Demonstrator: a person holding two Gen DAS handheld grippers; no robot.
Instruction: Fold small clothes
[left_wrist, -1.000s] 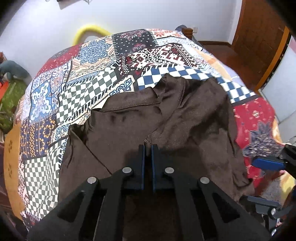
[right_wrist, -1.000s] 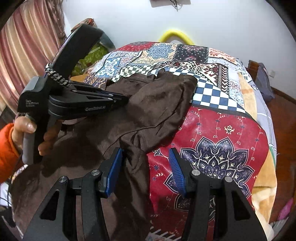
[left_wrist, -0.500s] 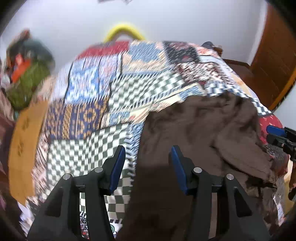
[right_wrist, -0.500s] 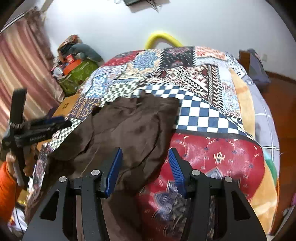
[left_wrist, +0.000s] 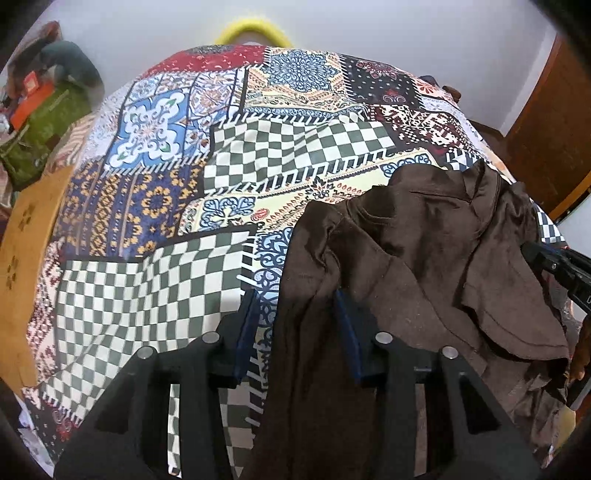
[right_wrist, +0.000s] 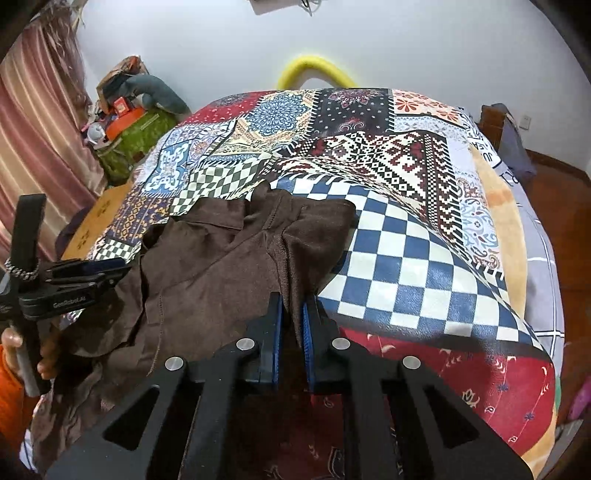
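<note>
A crumpled brown garment lies on the near part of a bed with a patchwork cover. My left gripper stands over the garment's left edge. Its jaws are closing, with that edge lying loose between the fingers, not pinched. In the right wrist view the garment spreads left of centre. My right gripper is at its right side, jaws closing, and the blue pads pinch a raised fold of the brown cloth. The left gripper shows at the far left, held by a hand in an orange sleeve.
A yellow hoop leans on the white wall behind the bed. Green bags and toys are piled by a pink curtain on the left. A wooden door and a dark bag are on the right.
My left gripper has opened, let go of the cloth's middle and slid left to the garment's edge. My right gripper has moved along the garment and closed on a fold of it.
</note>
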